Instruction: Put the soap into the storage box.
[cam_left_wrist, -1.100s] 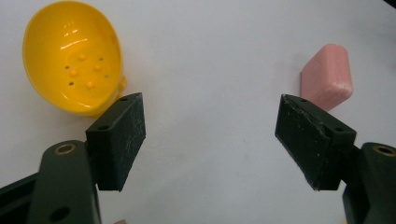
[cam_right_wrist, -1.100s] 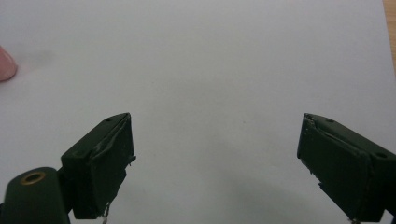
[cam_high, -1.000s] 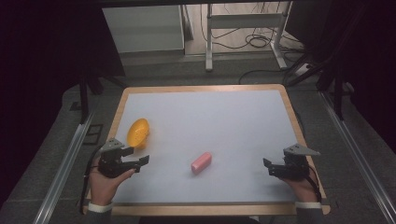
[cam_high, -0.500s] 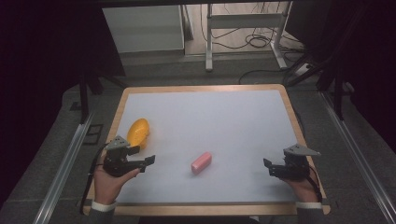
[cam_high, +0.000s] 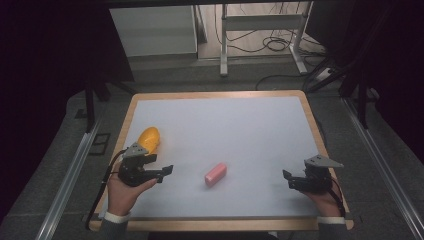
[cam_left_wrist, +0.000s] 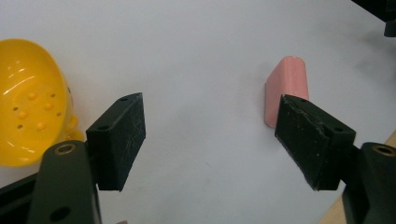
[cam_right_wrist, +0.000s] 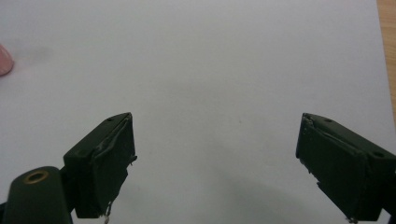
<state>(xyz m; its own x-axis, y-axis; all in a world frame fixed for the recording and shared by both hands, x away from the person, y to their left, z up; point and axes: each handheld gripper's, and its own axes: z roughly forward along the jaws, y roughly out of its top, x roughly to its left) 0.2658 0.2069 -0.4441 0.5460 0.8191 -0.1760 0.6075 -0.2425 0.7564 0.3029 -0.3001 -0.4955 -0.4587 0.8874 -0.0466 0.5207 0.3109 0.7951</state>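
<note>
A pink block (cam_high: 215, 173) lies near the middle of the white table top, a bit toward the front. A yellow perforated shell-like piece (cam_high: 149, 139) rests at the left side. My left gripper (cam_high: 165, 174) stands open just in front of the yellow piece and points right toward the block, well short of it. In the left gripper view the pink block (cam_left_wrist: 285, 88) lies beyond the right jaw and the yellow piece (cam_left_wrist: 28, 102) sits at the left; the left gripper (cam_left_wrist: 212, 140) holds nothing. My right gripper (cam_high: 288, 180) stands open and empty at the front right, and the right gripper (cam_right_wrist: 215, 163) faces bare board.
The white board has a wooden rim (cam_high: 215, 94). Metal rails (cam_high: 70, 175) run along both sides of the table. Beyond the far edge stand desk legs and loose cables (cam_high: 270, 45) on the floor.
My left gripper has shifted a little to the right, toward the pink block. The right gripper, the block and the yellow piece have stayed put.
</note>
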